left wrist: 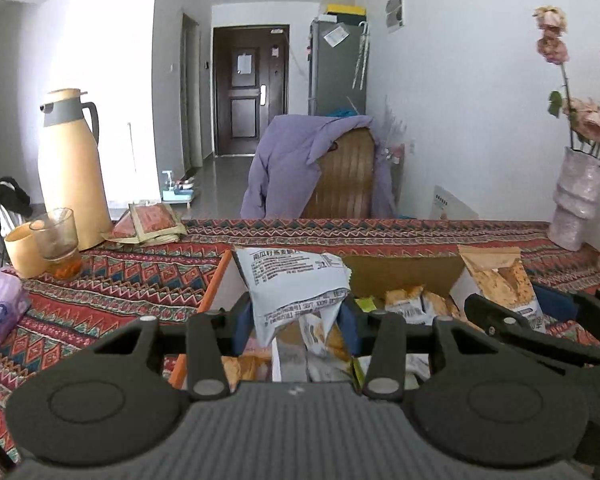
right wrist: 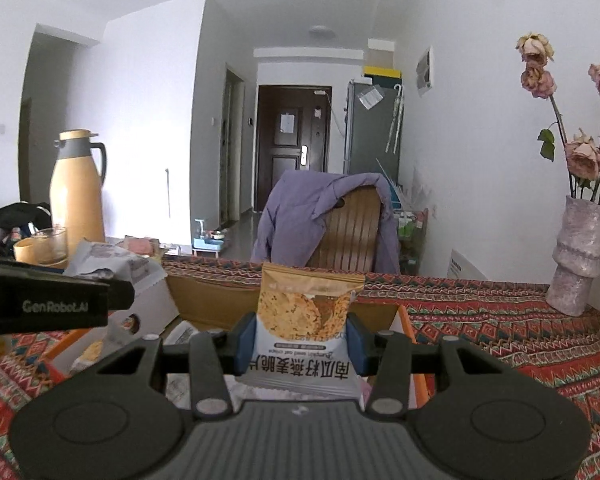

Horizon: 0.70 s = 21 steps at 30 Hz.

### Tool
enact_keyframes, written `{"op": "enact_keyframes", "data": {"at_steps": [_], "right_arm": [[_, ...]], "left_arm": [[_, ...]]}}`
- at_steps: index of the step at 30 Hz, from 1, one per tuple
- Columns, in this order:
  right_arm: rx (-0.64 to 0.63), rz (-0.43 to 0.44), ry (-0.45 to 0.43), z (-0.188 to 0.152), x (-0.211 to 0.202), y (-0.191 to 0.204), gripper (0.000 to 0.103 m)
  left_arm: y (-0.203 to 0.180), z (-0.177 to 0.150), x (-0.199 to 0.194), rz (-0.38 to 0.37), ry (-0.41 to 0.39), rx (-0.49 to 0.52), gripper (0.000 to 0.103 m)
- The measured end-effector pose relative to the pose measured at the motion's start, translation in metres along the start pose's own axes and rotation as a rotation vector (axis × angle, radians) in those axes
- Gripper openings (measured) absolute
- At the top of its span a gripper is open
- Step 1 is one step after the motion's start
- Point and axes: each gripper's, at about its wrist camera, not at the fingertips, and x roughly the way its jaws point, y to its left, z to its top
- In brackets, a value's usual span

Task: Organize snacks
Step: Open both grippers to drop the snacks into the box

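My left gripper (left wrist: 296,322) is shut on a crumpled white snack packet (left wrist: 294,284) with its printed back facing me, held above an open cardboard box (left wrist: 404,270) with an orange edge. Several snack packets (left wrist: 416,304) lie inside the box. My right gripper (right wrist: 302,344) is shut on an oat crisp packet (right wrist: 306,320), upside down, tan and white, held over the same box (right wrist: 204,296). That packet also shows at the right of the left wrist view (left wrist: 500,276). The left gripper's body (right wrist: 52,304) shows at the left of the right wrist view.
The table has a red patterned cloth (left wrist: 132,280). A tan thermos jug (left wrist: 70,168), a glass (left wrist: 58,240), a tan cup (left wrist: 22,254) and red sachets (left wrist: 152,222) stand at the left. A vase of dried roses (left wrist: 576,196) stands at the right. A chair with a purple jacket (left wrist: 312,164) is behind.
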Motion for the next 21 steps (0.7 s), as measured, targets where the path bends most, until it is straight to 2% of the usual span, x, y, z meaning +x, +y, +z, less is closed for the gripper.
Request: {"op": "enact_keyframes", "data": {"at_steps": [5,7,8,9,10,11,12,14,21], "right_arm": [[-0.004,-0.023,0.062,0.001,0.025,0.0,0.046],[0.006,-0.02,0.09,-0.003,0.031,-0.002,0.051],[0.014,-0.021,0.095,-0.005,0.032,-0.003,0.063],[0.021,-0.021,0.095,-0.007,0.031,-0.005,0.083],[0.03,-0.019,0.092,-0.009,0.03,-0.007,0.089],[0.04,-0.019,0.086,-0.01,0.028,-0.009,0.097],[0.048,-0.018,0.084,-0.011,0.026,-0.011,0.1],[0.068,-0.003,0.092,-0.012,0.023,-0.015,0.103],[0.075,0.012,0.082,-0.012,0.008,-0.018,0.103]], "left_arm": [[0.002,0.0,0.022,0.015,0.035,-0.012,0.047],[0.006,-0.004,0.027,0.011,0.045,-0.026,0.057],[0.008,-0.006,0.027,0.013,0.042,-0.029,0.061],[0.011,-0.009,0.026,0.01,0.032,-0.034,0.073],[0.013,-0.011,0.024,0.01,0.025,-0.04,0.087],[0.016,-0.012,0.023,0.012,0.018,-0.049,0.094],[0.018,-0.013,0.021,0.017,0.004,-0.062,0.103],[0.023,-0.014,0.015,0.014,-0.023,-0.084,0.103],[0.031,-0.017,-0.011,-0.011,-0.071,-0.093,0.103]]}}
